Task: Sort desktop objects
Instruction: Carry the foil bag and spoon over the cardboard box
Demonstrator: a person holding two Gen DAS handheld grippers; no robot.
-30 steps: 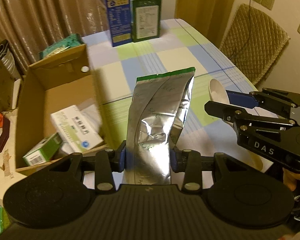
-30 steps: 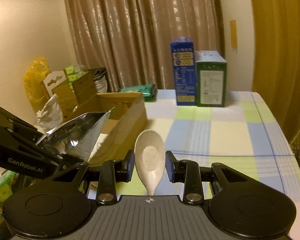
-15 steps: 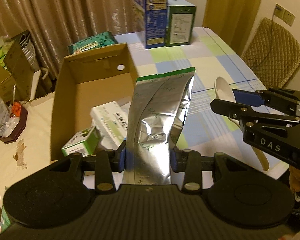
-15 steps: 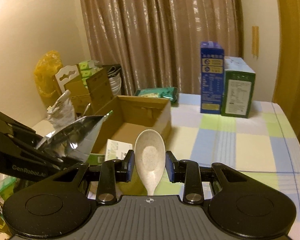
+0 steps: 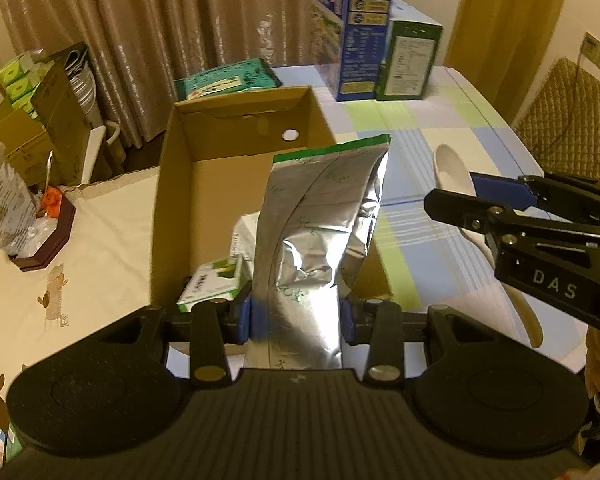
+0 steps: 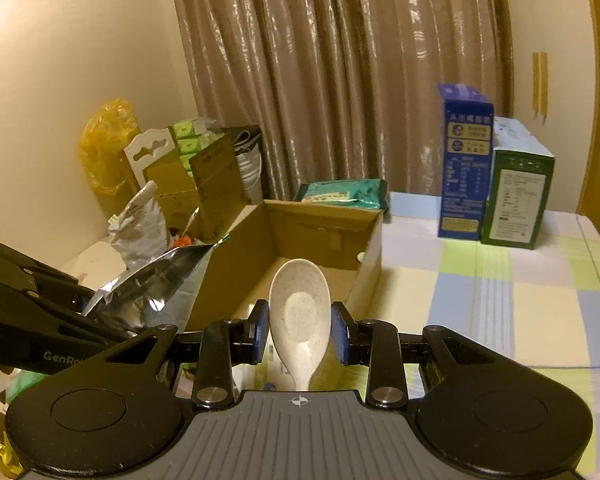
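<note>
My left gripper (image 5: 298,316) is shut on a silver foil pouch (image 5: 324,220) with a green top edge, held upright over the near end of an open cardboard box (image 5: 236,152). Inside the box lie a white packet (image 5: 242,236) and a small green-and-white carton (image 5: 210,286). My right gripper (image 6: 300,332) is shut on a speckled white spoon (image 6: 300,312), bowl forward, at the box's (image 6: 320,224) near right corner. In the left wrist view the right gripper (image 5: 460,196) and spoon (image 5: 450,168) hang right of the pouch. The pouch (image 6: 152,292) and left gripper (image 6: 40,320) show at the right wrist view's left.
A blue carton (image 5: 352,36) and a green carton (image 5: 410,64) stand at the far end of the checked tablecloth (image 5: 432,248). A teal packet (image 5: 228,78) lies behind the box. Brown boxes (image 5: 40,128) and a dark tray (image 5: 40,240) crowd the left. A padded chair (image 5: 568,120) stands right.
Both grippers have moved left with their loads. The cardboard box, earlier off to the left, now lies straight ahead of the pouch and the spoon.
</note>
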